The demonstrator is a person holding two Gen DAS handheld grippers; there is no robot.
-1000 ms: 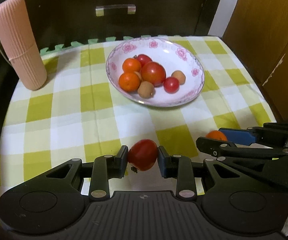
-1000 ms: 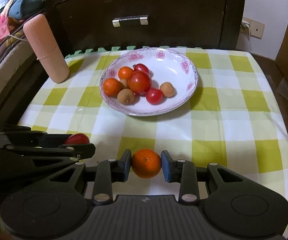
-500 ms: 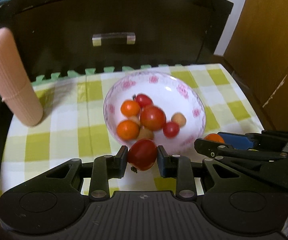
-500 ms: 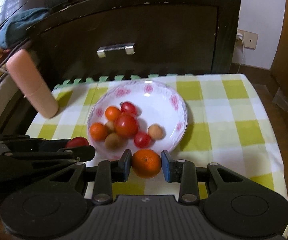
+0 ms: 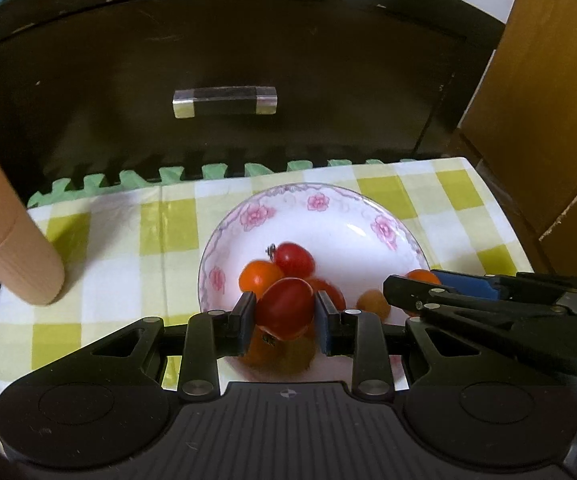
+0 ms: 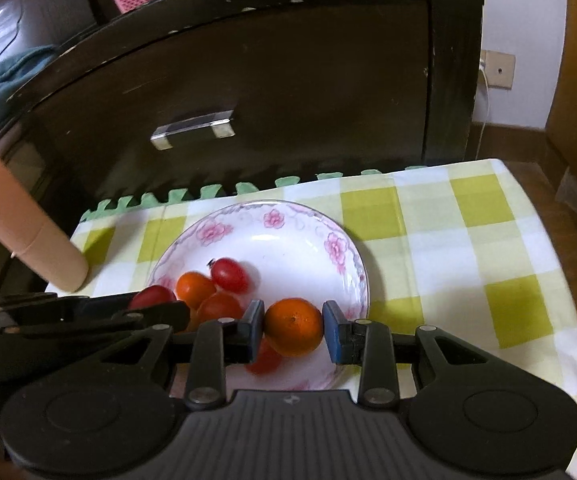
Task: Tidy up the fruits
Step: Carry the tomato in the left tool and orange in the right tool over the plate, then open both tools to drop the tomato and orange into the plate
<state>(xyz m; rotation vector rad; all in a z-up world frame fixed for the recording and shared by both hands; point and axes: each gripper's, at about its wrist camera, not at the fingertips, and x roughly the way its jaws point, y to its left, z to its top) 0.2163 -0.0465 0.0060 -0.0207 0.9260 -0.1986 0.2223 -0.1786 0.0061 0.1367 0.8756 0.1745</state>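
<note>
Left gripper (image 5: 285, 314): your jaws clamp a red tomato (image 5: 284, 307), held over the near left of the bowl (image 5: 328, 216).
Right gripper (image 6: 293, 332): your jaws pinch an orange (image 6: 293, 332), poised over the bowl's near right.
Key relation: both fruits hang above the bowl, and the fruit pile (image 6: 208, 292) lies just beyond and below your tips.
Pose: grippers side by side, level, pointing toward the dark drawer (image 5: 224, 102).
Judgement: lower, then release; the right side has more bare floor.
Surroundings: checked cloth (image 6: 468, 216), pink cylinder (image 5: 4, 248) left.
</note>
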